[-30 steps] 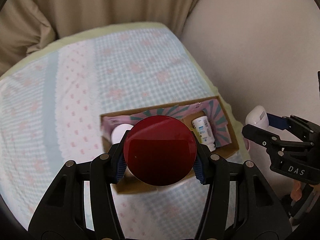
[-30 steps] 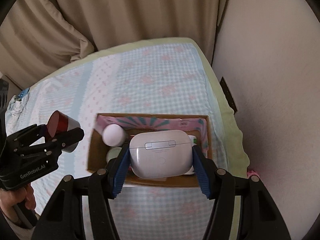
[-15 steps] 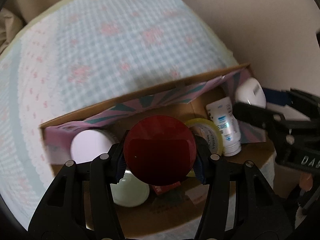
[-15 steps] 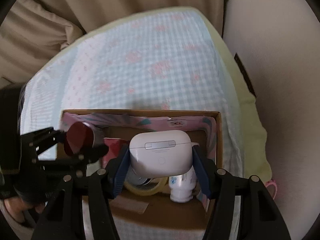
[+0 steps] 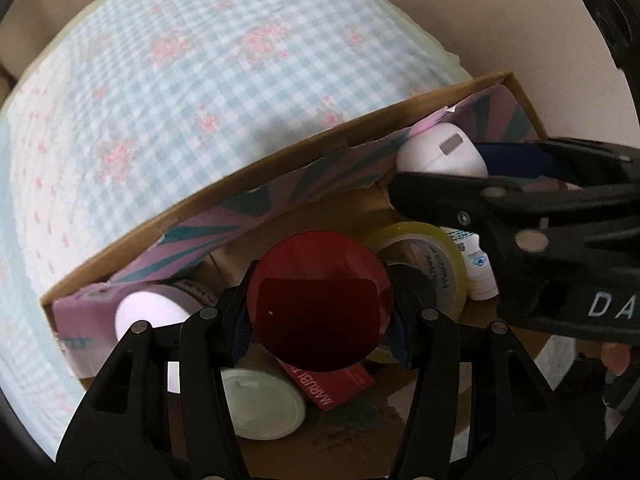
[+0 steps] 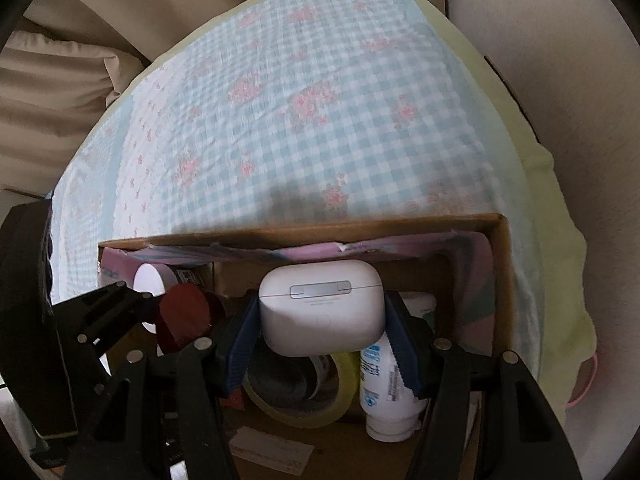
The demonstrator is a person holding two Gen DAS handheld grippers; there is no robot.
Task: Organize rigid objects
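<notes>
My left gripper is shut on a dark red round lid and holds it inside the cardboard box, above a red packet. My right gripper is shut on a white earbud case and holds it inside the same box, above a tape roll and a white bottle. The case also shows at the box's far right corner in the left wrist view. The red lid shows at the left in the right wrist view.
The box lies on a blue checked bedspread near the bed's right edge, by a beige wall. Inside are a yellow tape roll, a white round lid and a white-capped jar. Pillows lie at the far left.
Both grippers have moved forward and down from above the bedspread into the box, each still holding its object. The box now fills the lower half of both views.
</notes>
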